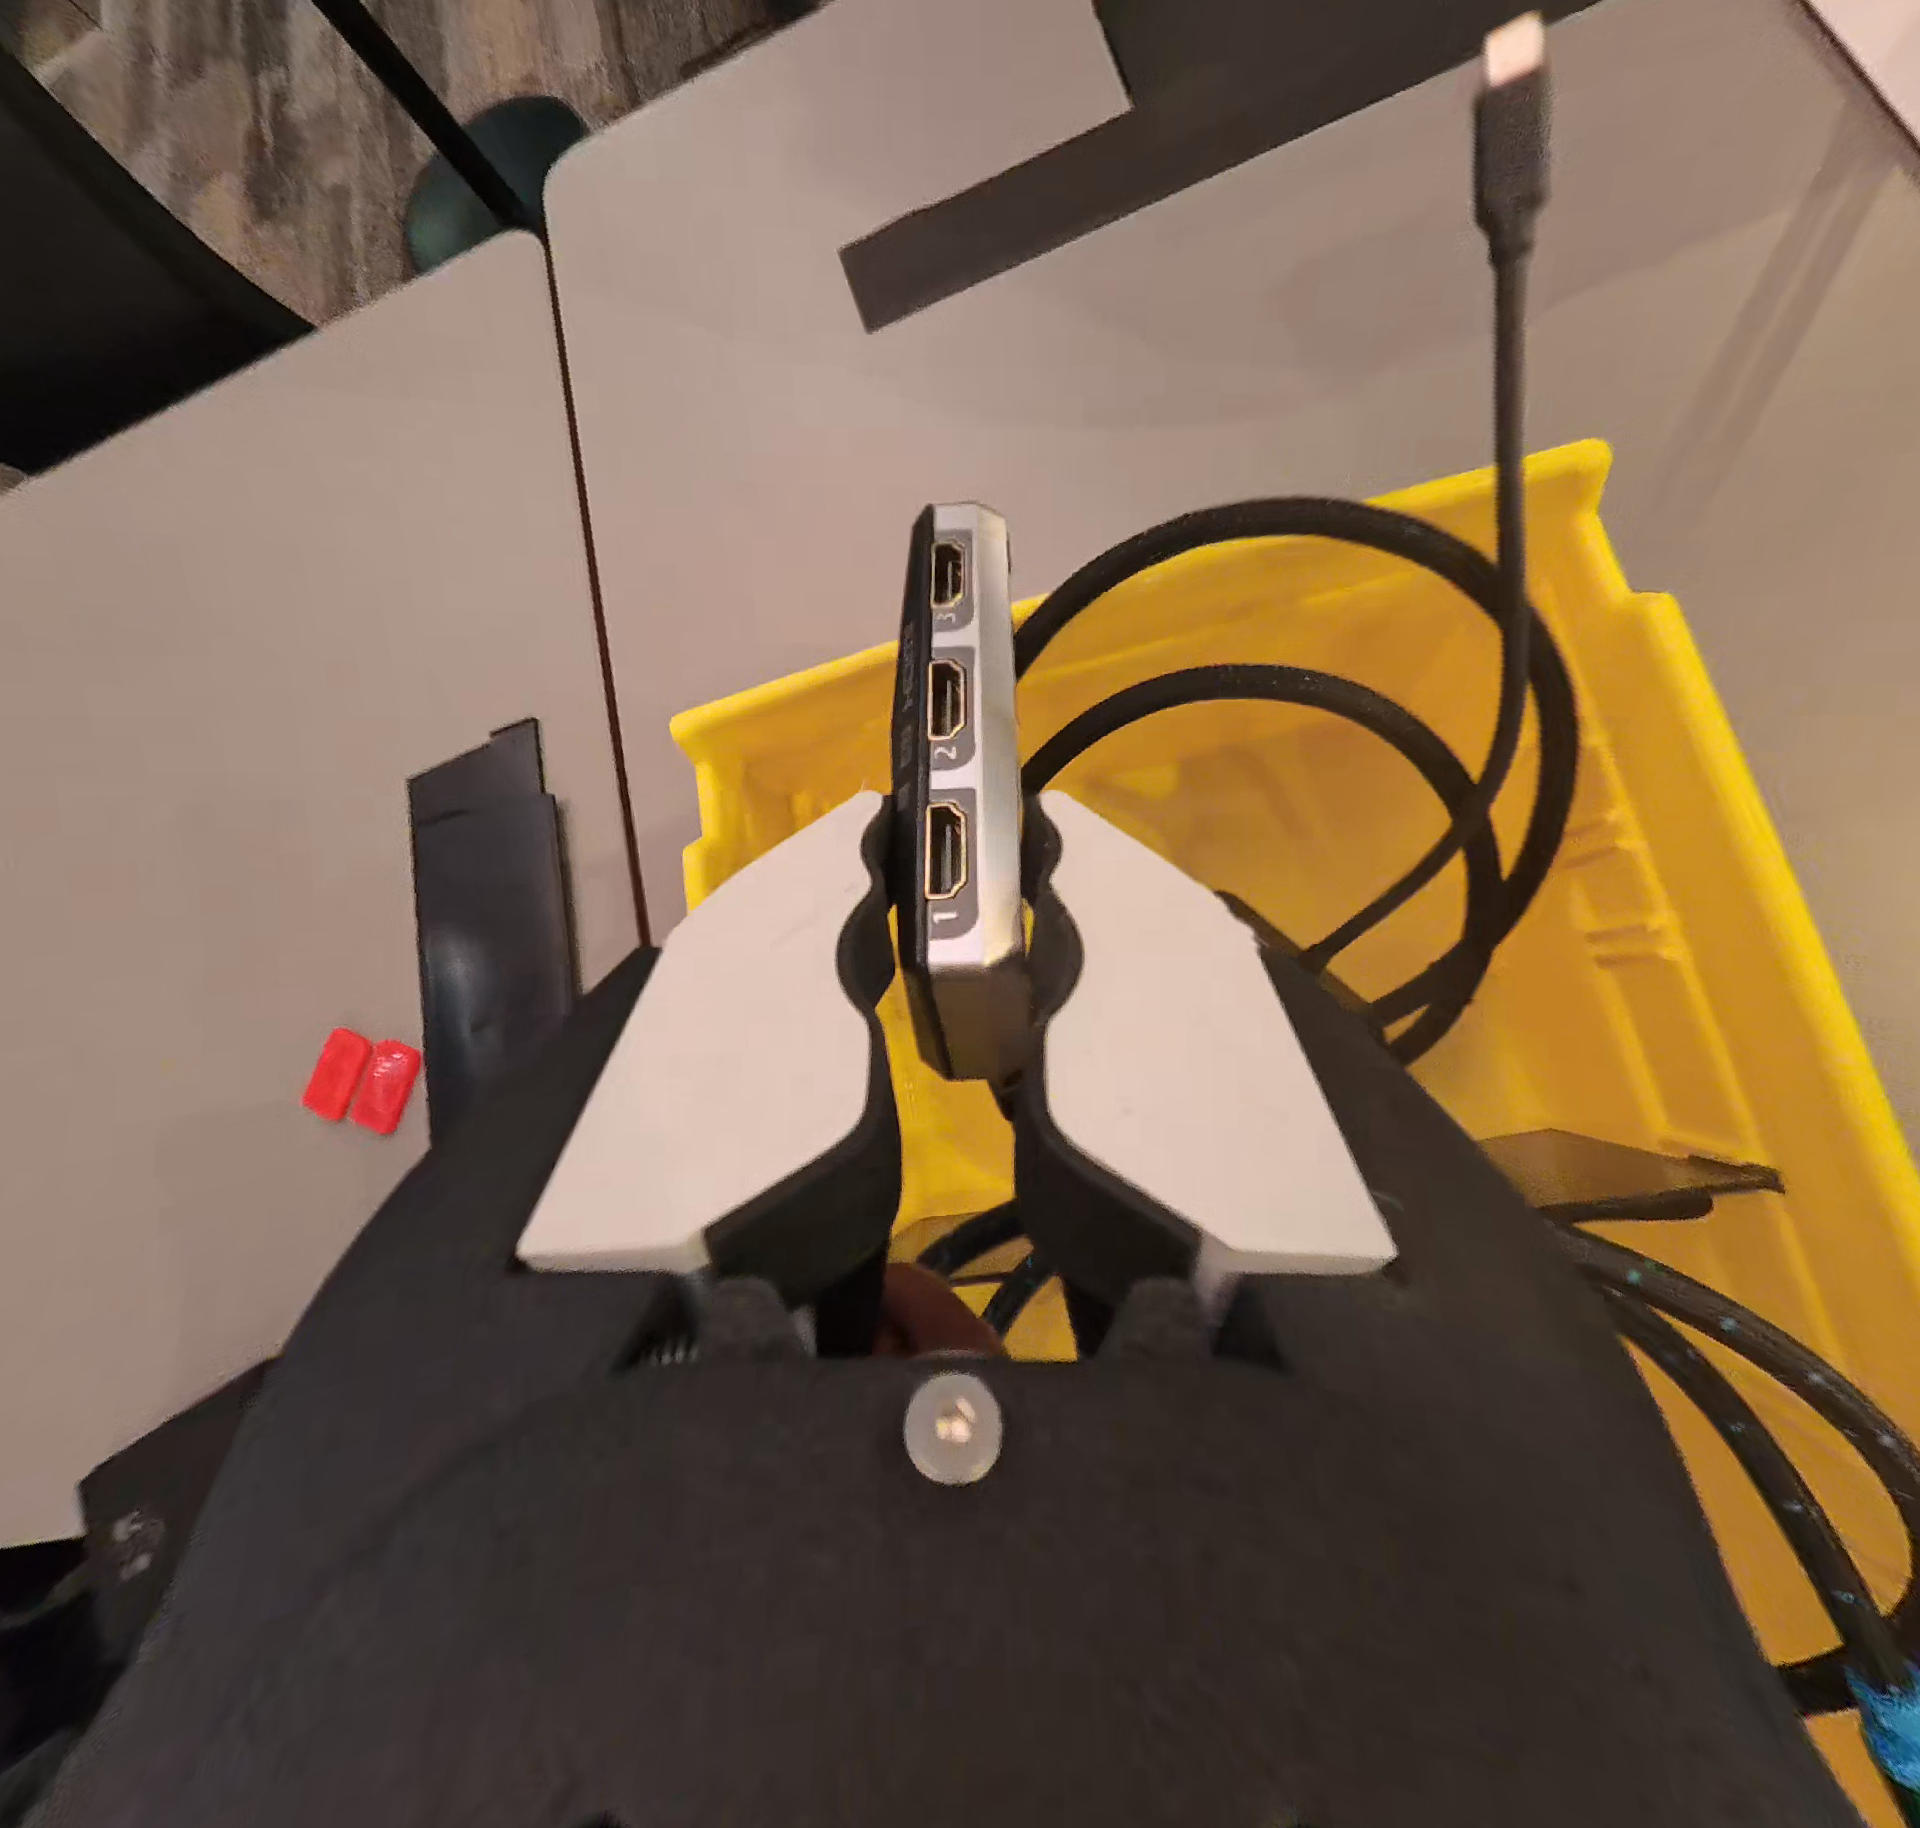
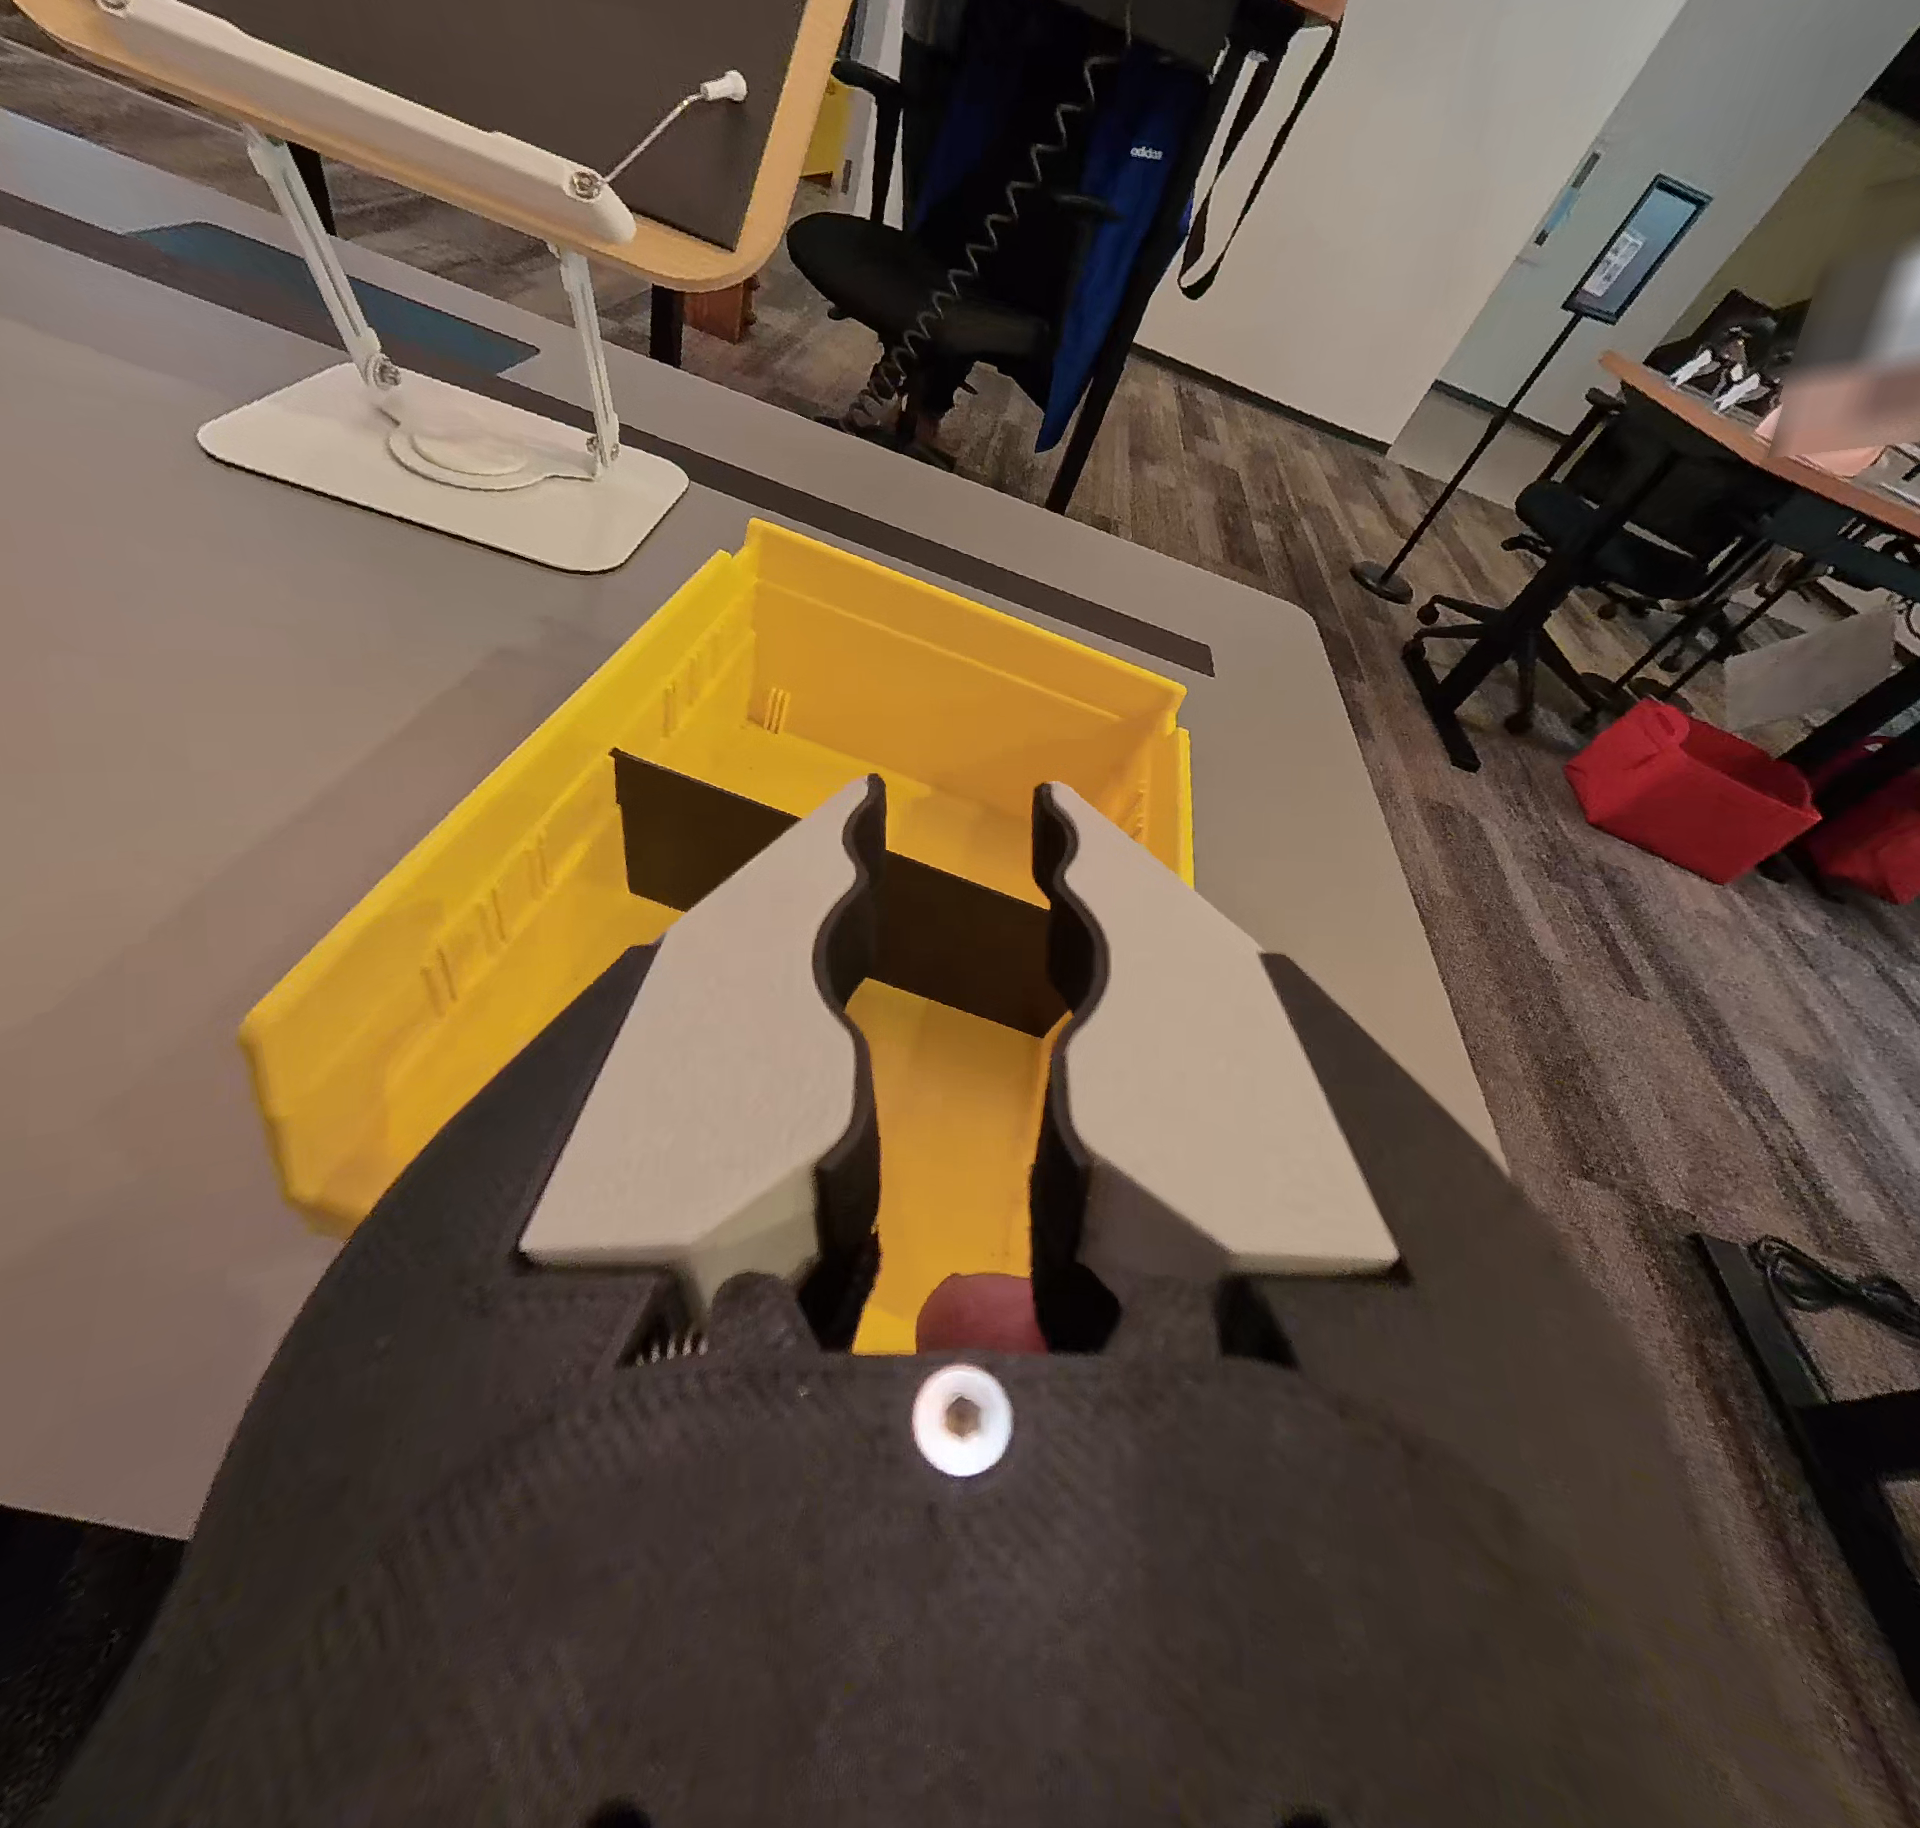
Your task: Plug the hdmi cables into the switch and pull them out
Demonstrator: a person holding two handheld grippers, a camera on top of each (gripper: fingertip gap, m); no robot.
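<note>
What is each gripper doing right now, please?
Left gripper: closed on the HDMI switch, ports empty.
Right gripper: open, holding nothing, over the yellow bin.

Small printed marks beside three ports of the switch (image 1: 961,739); white lettering on a hanging blue garment (image 2: 1132,220)

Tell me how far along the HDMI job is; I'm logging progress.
Done: the left gripper has the switch clamped edge-up above the yellow bin. In hand: only the switch; its three ports show empty, and a thin black cable with a free plug rises behind it. Left: every plugging and pulling. The right gripper is open and empty over a yellow bin.
</note>
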